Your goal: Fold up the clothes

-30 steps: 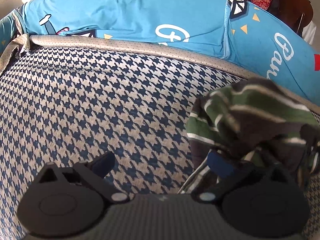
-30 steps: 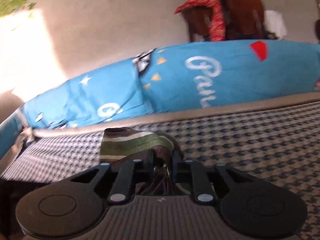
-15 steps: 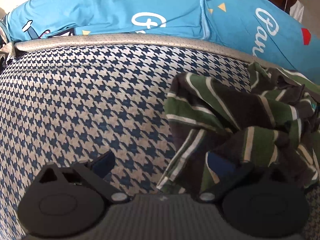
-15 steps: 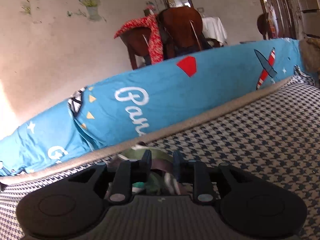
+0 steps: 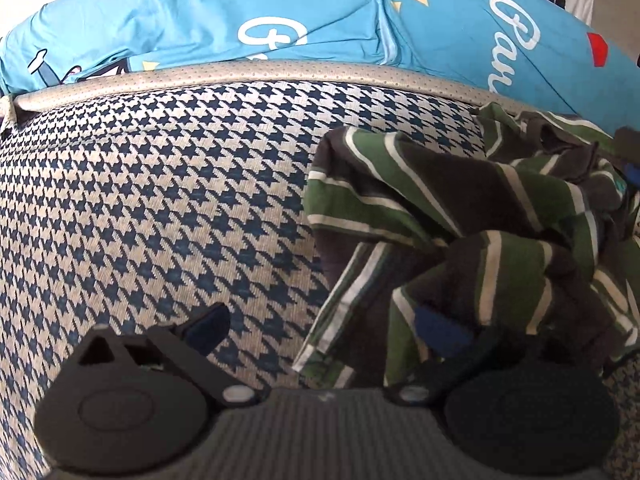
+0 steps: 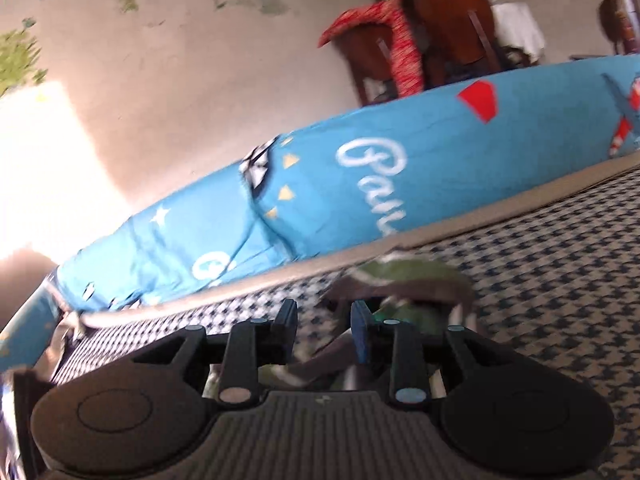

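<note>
Shirt (image 5: 460,216) lay crumpled on the houndstooth mat (image 5: 160,200), ahead-right of my left claw (image 5: 320,328), which was spread wide, right finger over cloth. My right claw (image 6: 325,320) had just been opening, shirt loose between its jaws.

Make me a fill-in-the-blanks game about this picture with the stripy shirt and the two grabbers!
1. The crumpled shirt has brown, white and ____ stripes.
2. The shirt lies on a cover with a blue and cream ____ pattern.
3. The long pillow behind the shirt is mostly ____.
4. The left gripper has its jaws wide ____.

Missing words: green; houndstooth; blue; open
</note>
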Demonstrator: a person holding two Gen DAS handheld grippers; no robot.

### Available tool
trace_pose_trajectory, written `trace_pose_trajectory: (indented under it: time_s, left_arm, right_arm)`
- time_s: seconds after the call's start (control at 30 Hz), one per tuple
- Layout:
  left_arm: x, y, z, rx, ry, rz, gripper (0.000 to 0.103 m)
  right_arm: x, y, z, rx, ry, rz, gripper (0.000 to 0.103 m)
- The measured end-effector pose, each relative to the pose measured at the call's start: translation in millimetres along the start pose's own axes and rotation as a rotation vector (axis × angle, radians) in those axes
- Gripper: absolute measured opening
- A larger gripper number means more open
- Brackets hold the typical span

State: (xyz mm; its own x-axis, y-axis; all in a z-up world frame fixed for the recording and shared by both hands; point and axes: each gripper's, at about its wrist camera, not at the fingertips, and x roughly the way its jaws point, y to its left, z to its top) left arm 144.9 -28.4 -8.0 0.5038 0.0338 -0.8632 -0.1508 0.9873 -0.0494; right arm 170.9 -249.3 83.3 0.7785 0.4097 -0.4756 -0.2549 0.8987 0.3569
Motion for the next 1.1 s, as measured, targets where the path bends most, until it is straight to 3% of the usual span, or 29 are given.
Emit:
trace_pose_trajectory:
  time_s: [0.1, 0.23, 0.83, 1.0, 1.07, 1.1]
  left_arm:
    - [0.3, 5.3, 2.1, -0.021, -0.005, 0.013, 0.103]
    - [-0.1, 12.6, 4.9, -0.045, -0.008, 0.018, 0.103]
    - [7.7, 32.9, 14.1, -0.057, 0.016, 0.141, 0.103]
    - [10.0, 32.6, 14.0, -0.051, 0.016, 0.140, 0.103]
    - [7.4, 32.3, 12.6, -0.052, 0.014, 0.136, 0.103]
    - [6.5, 32.4, 12.3, -0.053, 0.012, 0.136, 0.103]
  right_arm:
    - [7.3, 11.0, -7.1, -0.039, 0.030, 0.036, 0.032]
    - [14.1, 24.0, -15.6, -0.093, 0.060, 0.086, 0.046]
    - [56.2, 59.4, -46.0, -0.378, 0.180, 0.041, 0.067]
    - [65.0, 64.3, -56.6, -0.462, 0.183, -0.053, 0.065]
    - [67.3, 63.0, -57.7, -0.462, 0.188, -0.074, 0.050]
    - [67.5, 62.0, -57.4, -0.458, 0.193, -0.075, 0.036]
